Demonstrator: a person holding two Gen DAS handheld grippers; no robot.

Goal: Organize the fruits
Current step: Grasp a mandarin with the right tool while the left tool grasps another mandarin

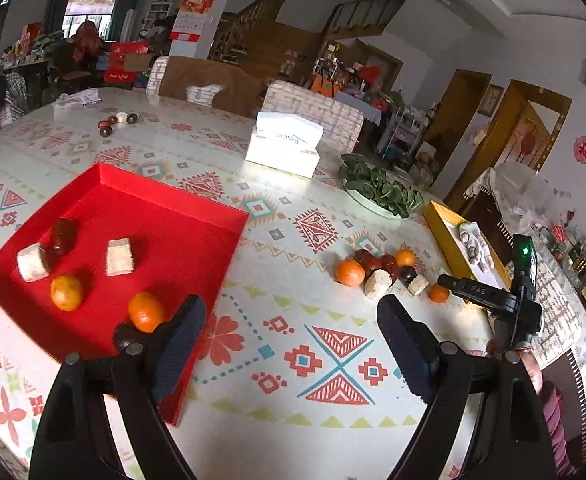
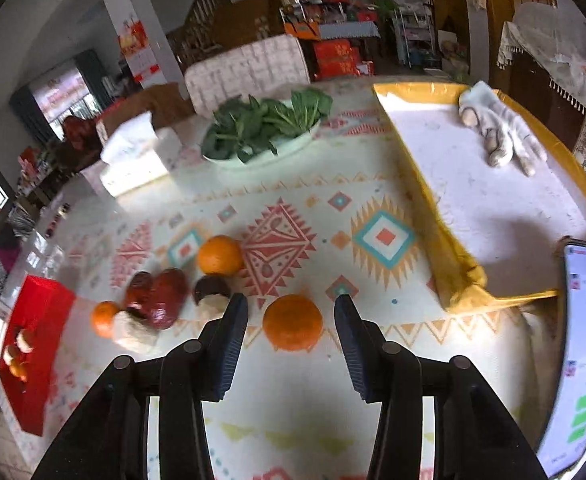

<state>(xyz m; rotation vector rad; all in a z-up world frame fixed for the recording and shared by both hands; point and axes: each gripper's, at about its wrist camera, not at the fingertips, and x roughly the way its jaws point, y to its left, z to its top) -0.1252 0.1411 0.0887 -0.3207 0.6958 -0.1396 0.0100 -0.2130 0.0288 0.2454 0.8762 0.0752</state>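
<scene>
A red tray [image 1: 181, 216] on the patterned table holds two oranges [image 1: 66, 292], a dark red fruit [image 1: 63, 234] and two pale cut pieces [image 1: 119, 256]. My left gripper [image 1: 291, 320] is open and empty, just right of the tray's near corner. A pile of oranges, dark red fruits and pale pieces [image 1: 377, 270] lies to the right. My right gripper [image 2: 291, 314] is open with one orange [image 2: 292, 322] between its fingers, not touching. The pile [image 2: 161, 300] lies left of it, with another orange [image 2: 219, 255] behind. The right gripper also shows in the left wrist view [image 1: 449, 282].
A bowl of green leaves [image 2: 261, 128] and a tissue box [image 1: 283, 144] stand farther back. A yellow-rimmed tray [image 2: 433, 208] with a glove [image 2: 497, 132] is to the right, a phone [image 2: 581, 352] at the far right. Chairs line the far table edge.
</scene>
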